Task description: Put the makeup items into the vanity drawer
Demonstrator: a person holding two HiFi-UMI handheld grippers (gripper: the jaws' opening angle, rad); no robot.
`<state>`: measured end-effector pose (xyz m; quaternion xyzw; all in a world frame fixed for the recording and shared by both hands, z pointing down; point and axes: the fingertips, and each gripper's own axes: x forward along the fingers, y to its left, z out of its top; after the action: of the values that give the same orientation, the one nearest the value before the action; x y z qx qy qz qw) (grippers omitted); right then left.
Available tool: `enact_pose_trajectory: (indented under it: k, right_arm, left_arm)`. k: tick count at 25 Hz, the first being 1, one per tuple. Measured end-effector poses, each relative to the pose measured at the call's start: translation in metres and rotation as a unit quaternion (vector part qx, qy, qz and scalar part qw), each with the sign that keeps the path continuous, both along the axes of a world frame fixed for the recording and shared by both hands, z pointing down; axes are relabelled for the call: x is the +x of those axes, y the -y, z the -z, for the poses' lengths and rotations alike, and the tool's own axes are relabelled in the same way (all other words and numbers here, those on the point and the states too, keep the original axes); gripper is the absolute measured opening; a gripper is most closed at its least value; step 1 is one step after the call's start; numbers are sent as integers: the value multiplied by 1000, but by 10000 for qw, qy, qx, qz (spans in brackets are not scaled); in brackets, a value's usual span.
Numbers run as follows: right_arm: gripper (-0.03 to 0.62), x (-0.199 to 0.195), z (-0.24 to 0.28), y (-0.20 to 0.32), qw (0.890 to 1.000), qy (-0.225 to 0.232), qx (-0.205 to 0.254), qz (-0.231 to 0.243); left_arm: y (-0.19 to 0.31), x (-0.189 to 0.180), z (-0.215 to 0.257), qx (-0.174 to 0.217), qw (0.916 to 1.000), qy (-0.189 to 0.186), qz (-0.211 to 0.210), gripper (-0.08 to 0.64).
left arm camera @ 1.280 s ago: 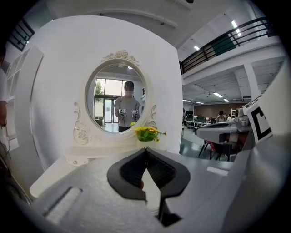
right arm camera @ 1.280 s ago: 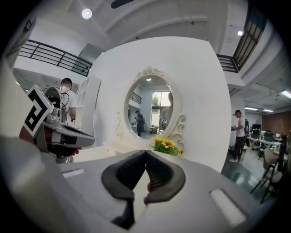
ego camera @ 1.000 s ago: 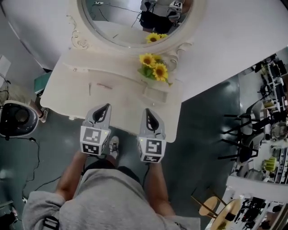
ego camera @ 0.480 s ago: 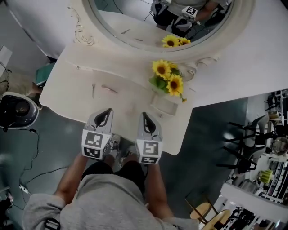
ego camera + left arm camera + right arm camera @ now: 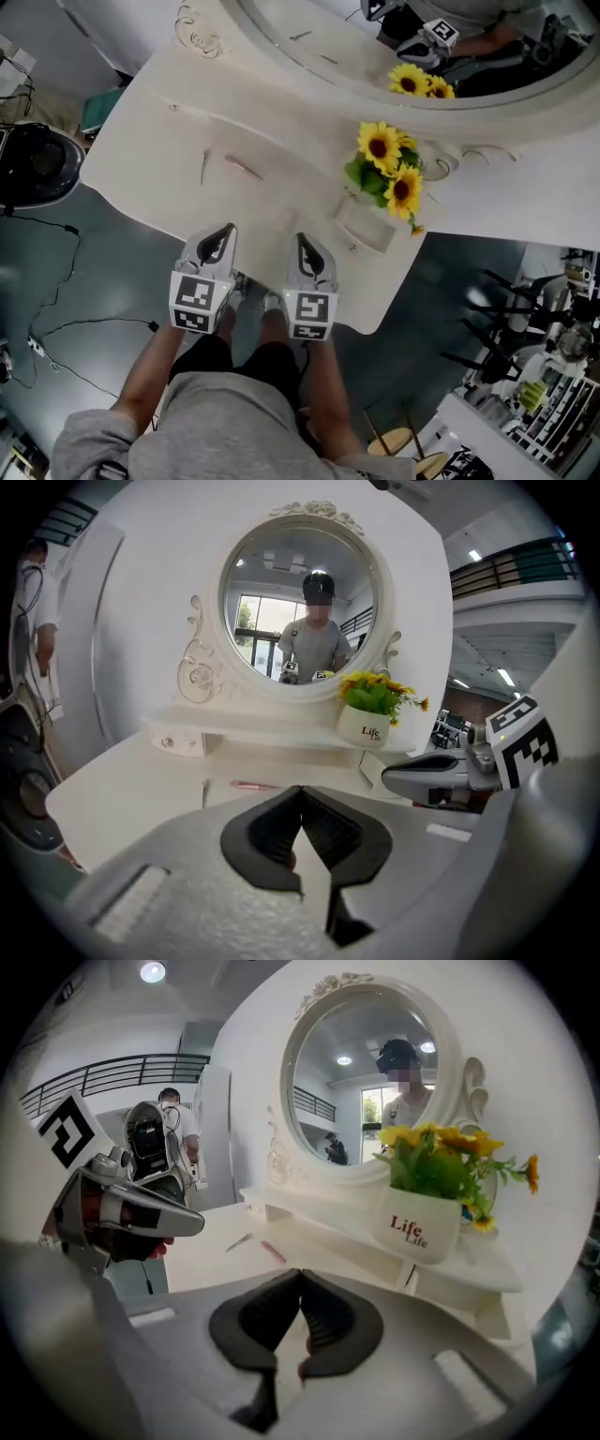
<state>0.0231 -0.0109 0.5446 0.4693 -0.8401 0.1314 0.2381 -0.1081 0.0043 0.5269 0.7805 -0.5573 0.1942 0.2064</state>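
**Inspector:** Your left gripper (image 5: 223, 232) and right gripper (image 5: 303, 241) sit at the near edge of the vanity top (image 5: 141, 159). Both have their jaws together with nothing between them.

**Operator:** And the makeup?

**Inspector:** Untouched. A pink stick (image 5: 244, 167) and a thin silver tool (image 5: 204, 166) lie near each other on the top, well ahead of you and left of the sunflower pot (image 5: 384, 173).

head view: steeply down over vanity (image 5: 150, 159) | gripper views: low, near, facing mirror (image 5: 267, 574) | shared: flower pot (image 5: 424, 1225)
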Motion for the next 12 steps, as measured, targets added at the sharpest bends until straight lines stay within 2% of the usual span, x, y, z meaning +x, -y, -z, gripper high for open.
enact_pose_trajectory:
  k: [6, 8, 12]
  right_arm:
    - [3, -6, -37, -1, 9991, -165, -220, 334]
    - [130, -11, -47, -2, 9980, -194, -314, 522]
    - [176, -19, -61, -6, 9958, -260, -448, 755]
  left_arm:
    - [-7, -7, -30, -245, 9993, 7, 267, 11]
    - [-8, -10, -35, -294, 9990, 5, 346, 11]
    - [-13, -14, -45, -447, 9977, -38, 510, 11]
